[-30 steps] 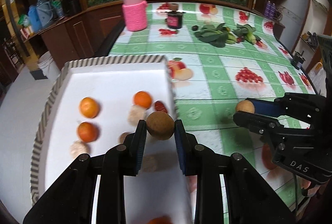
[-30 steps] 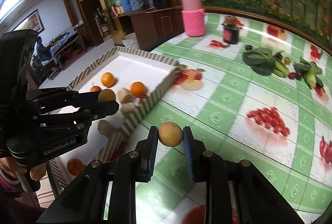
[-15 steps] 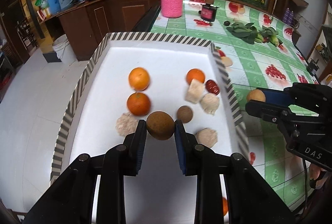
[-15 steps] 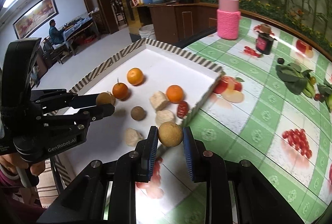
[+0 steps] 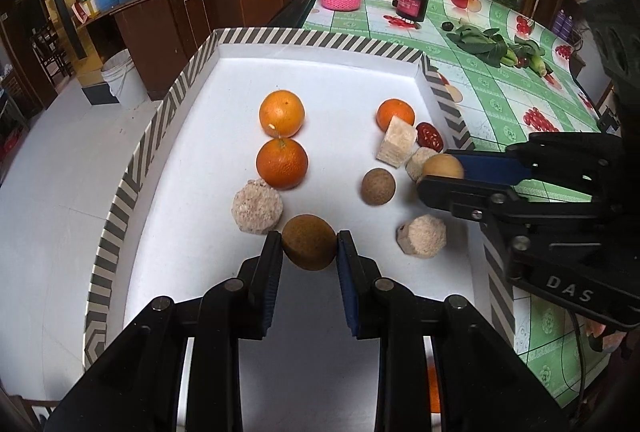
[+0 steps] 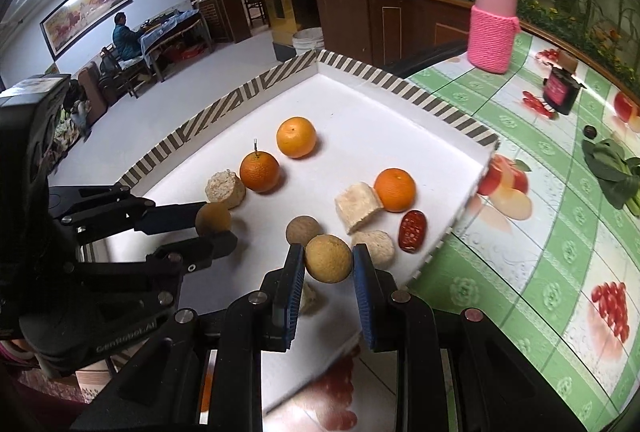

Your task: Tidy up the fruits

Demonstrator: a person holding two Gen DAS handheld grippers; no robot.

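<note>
Left tool (image 5: 308,248): clamped on dark brown round fruit (image 5: 308,242), above the tray's (image 5: 320,40) near middle. Right tool (image 6: 328,264): clamped on tan round fruit (image 6: 329,258), over the tray's right edge. Tray on counter (image 6: 560,232) holds three oranges (image 5: 281,113), pale chunks (image 5: 257,206), a red date (image 6: 412,231).

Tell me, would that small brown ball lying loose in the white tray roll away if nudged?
Probably. The brown ball looks round and rests free on the smooth tray floor, so it should roll easily. Its matte, rough-looking skin suggests it wouldn't be slippery. The raised striped rim would likely stop it.
</note>
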